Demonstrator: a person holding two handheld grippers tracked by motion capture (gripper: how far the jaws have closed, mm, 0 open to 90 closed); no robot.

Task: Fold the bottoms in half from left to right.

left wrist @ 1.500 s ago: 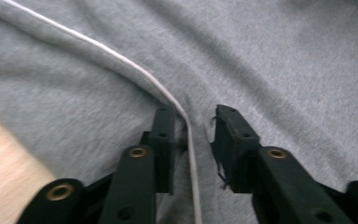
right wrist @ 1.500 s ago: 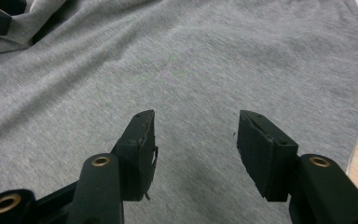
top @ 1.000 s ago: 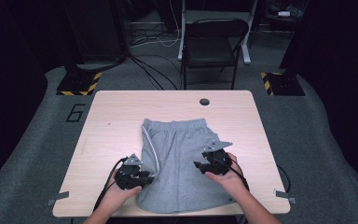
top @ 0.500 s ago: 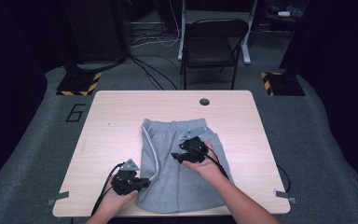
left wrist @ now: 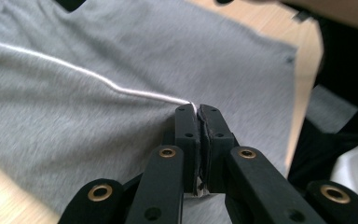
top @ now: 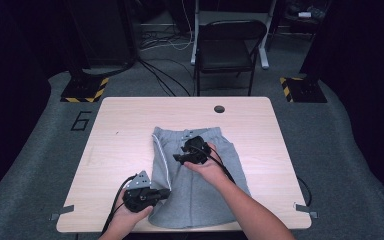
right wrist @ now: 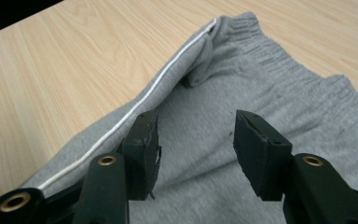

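Grey shorts (top: pixel 205 190) with a white side stripe (top: pixel 163 160) lie flat on the wooden table (top: pixel 125 130), waistband far. My left gripper (top: pixel 166 192) sits at the shorts' near left corner. In the left gripper view its jaws (left wrist: pixel 197 109) have just been closing and are shut, pinching the grey fabric (left wrist: pixel 98 56) where the stripe (left wrist: pixel 74 70) ends. My right gripper (top: pixel 176 159) hovers over the shorts' upper left part. In the right gripper view (right wrist: pixel 196 126) it stands open beside the stripe (right wrist: pixel 168 74); its jaws have just been closing slightly, with only flat cloth (right wrist: pixel 261 79) below.
A small round hole (top: pixel 219 108) marks the table's far edge. A black folding chair (top: pixel 230 45) stands beyond the table, with cables on the floor behind it. Bare wood lies left and right of the shorts.
My right gripper has travelled from the shorts' right side leftward and farther away, over their upper left part. My left gripper has stayed near the left hem and closed on the fabric.
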